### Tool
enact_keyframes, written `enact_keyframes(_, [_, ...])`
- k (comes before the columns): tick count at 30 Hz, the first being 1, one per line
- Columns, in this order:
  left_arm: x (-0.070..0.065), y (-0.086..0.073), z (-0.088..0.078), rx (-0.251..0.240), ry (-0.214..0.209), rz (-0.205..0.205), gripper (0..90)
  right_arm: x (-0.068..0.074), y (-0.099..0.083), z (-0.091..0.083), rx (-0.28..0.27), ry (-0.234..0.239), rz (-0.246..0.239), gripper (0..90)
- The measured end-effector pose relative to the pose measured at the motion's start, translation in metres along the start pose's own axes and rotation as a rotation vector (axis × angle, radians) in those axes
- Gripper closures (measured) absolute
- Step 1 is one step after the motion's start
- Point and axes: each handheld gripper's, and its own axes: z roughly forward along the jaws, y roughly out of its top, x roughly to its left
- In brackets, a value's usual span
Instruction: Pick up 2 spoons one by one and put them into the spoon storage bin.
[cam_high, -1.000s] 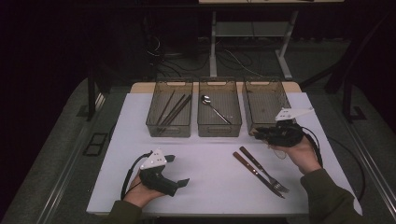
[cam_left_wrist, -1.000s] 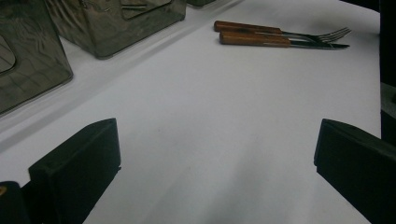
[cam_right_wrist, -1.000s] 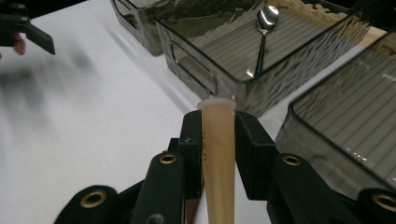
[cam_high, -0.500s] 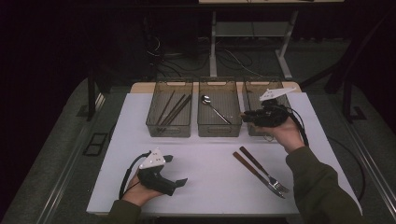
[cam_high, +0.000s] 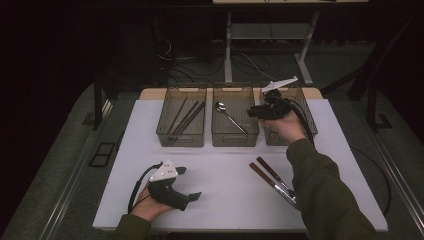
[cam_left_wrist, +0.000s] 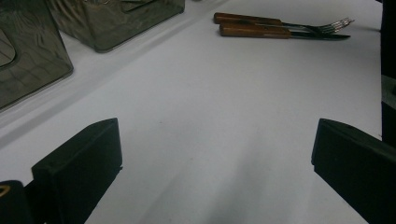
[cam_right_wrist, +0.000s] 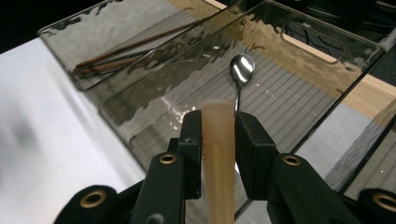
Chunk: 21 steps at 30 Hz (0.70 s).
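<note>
Over the middle bin's near rim (cam_right_wrist: 140, 135), right gripper (cam_right_wrist: 219, 130) fingers clench a tan handle (cam_right_wrist: 218, 154); left gripper (cam_left_wrist: 210, 154) fingers released.

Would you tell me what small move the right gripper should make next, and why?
Probably lower a little and open over the middle bin. The right gripper is shut on a tan handle, seemingly a utensil's, and is aimed at that bin, where a spoon already lies; the left gripper rests open on the table.

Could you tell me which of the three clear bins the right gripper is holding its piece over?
The middle bin, the one with a lone spoon in it; the left bin holds chopsticks. The right gripper is over its right rim.
</note>
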Motion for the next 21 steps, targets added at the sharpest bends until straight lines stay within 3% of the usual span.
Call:
enact_keyframes(10, [-0.001, 0.0, 0.001, 0.001, -0.006, -0.001, 0.6, 0.001, 0.018, 0.03, 0.049, -0.035, 0.007, 73.2])
enact_keyframes(21, [-0.002, 0.0, 0.001, -0.004, -0.012, -0.01, 0.6, 0.005, 0.023, 0.066, 0.091, -0.034, 0.003, 73.2])
